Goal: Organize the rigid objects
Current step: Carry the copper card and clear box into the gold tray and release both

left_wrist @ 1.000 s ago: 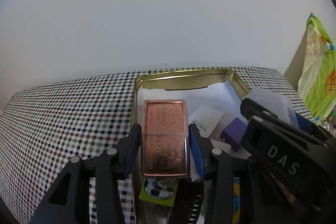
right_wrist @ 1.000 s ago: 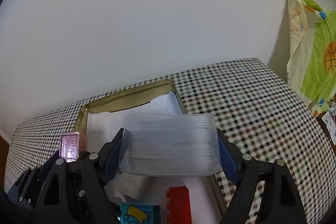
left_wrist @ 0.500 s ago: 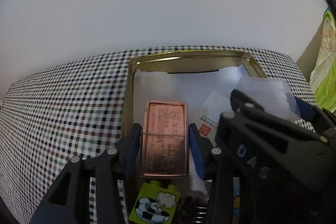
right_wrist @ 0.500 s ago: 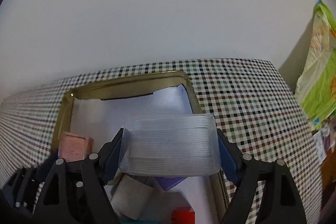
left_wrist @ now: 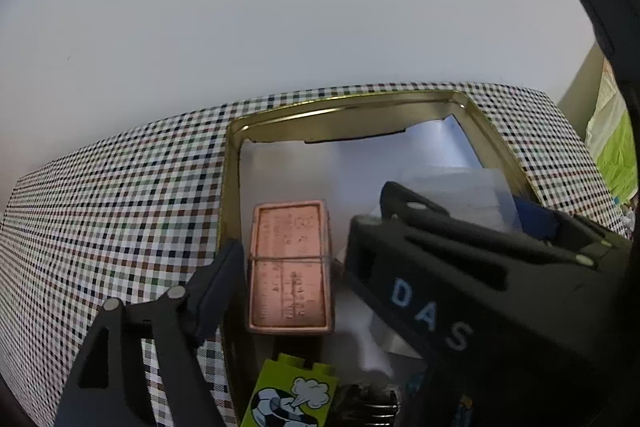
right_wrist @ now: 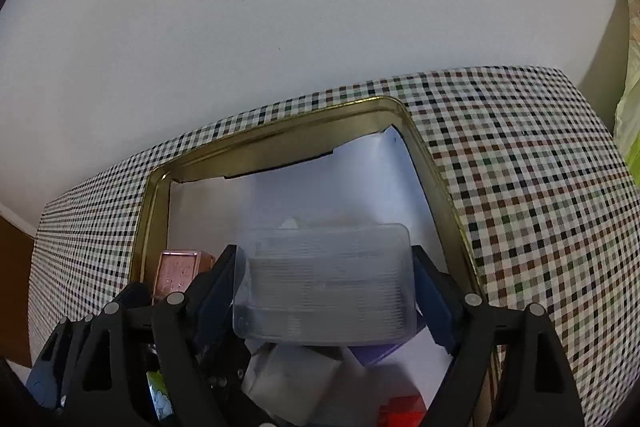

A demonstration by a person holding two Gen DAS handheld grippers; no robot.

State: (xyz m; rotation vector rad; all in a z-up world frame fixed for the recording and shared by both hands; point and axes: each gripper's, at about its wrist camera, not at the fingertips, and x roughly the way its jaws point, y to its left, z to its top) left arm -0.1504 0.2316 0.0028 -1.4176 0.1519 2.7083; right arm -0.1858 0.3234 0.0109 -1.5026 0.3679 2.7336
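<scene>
Left wrist view: the left gripper is opening its fingers, freeing the copper case inside the gold tin; it counts as placed. The right gripper holds the clear box.

We are looking steeply down along each gripper's fingers, close above a gold tin on a checked tablecloth, with a pale wall filling the upper half of both frames. The left wrist view is sitting left of the tin, the right wrist view further right. Both are sharing the tin's far rim, its white liner and the copper-coloured box.
</scene>
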